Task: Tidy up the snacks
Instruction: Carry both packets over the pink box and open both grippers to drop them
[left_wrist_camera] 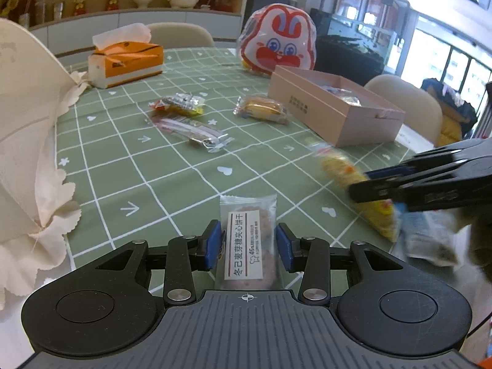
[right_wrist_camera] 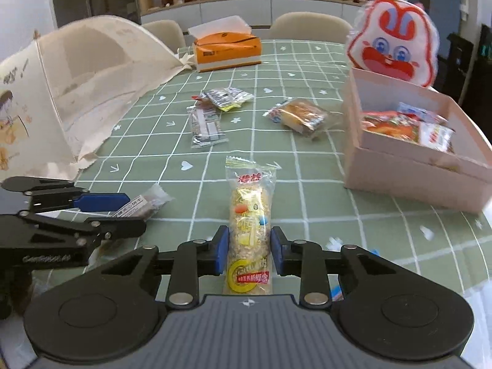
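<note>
My left gripper (left_wrist_camera: 248, 244) is shut on a clear-wrapped biscuit packet (left_wrist_camera: 247, 240) with a white label, held just above the green tablecloth. My right gripper (right_wrist_camera: 249, 250) is shut on a yellow rice-bar packet (right_wrist_camera: 249, 230); it shows blurred at the right of the left wrist view (left_wrist_camera: 353, 184). The pink box (right_wrist_camera: 415, 181) at the right holds several snack packets. Loose on the cloth lie a bread packet (right_wrist_camera: 299, 117), a silver-yellow packet (right_wrist_camera: 226, 98) and a clear long packet (right_wrist_camera: 206, 127).
A mesh food cover (right_wrist_camera: 77, 86) stands at the left. An orange tissue box (right_wrist_camera: 227, 50) sits at the back. A red-and-white rabbit bag (right_wrist_camera: 395, 40) stands behind the pink box. Chairs line the far table edge.
</note>
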`<action>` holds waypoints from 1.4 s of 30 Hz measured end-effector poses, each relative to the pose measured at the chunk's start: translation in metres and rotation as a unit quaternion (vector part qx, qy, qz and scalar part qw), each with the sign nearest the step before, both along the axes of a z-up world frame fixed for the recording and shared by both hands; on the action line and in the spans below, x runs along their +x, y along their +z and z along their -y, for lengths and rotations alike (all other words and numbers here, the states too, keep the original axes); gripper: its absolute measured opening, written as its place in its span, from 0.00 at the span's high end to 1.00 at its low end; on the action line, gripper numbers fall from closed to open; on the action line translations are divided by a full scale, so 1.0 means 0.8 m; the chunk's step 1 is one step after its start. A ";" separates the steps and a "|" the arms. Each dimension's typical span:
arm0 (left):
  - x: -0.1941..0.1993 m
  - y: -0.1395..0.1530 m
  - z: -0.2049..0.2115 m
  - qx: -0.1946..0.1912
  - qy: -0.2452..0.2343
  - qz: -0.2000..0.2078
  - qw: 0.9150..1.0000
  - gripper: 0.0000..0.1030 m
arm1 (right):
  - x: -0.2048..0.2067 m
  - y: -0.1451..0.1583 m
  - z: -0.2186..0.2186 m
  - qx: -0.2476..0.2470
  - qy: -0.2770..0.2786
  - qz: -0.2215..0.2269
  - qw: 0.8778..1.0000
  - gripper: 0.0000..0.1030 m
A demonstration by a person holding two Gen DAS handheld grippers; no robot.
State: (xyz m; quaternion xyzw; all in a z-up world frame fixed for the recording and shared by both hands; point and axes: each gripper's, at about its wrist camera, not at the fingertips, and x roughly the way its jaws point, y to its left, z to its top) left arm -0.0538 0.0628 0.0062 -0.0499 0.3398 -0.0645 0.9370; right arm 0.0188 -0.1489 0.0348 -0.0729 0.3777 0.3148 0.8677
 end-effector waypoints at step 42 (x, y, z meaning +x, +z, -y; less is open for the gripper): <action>0.269 0.096 0.053 -0.146 0.025 0.048 0.988 0.61 | 0.286 0.064 0.105 0.118 -0.124 -0.052 0.984 0.72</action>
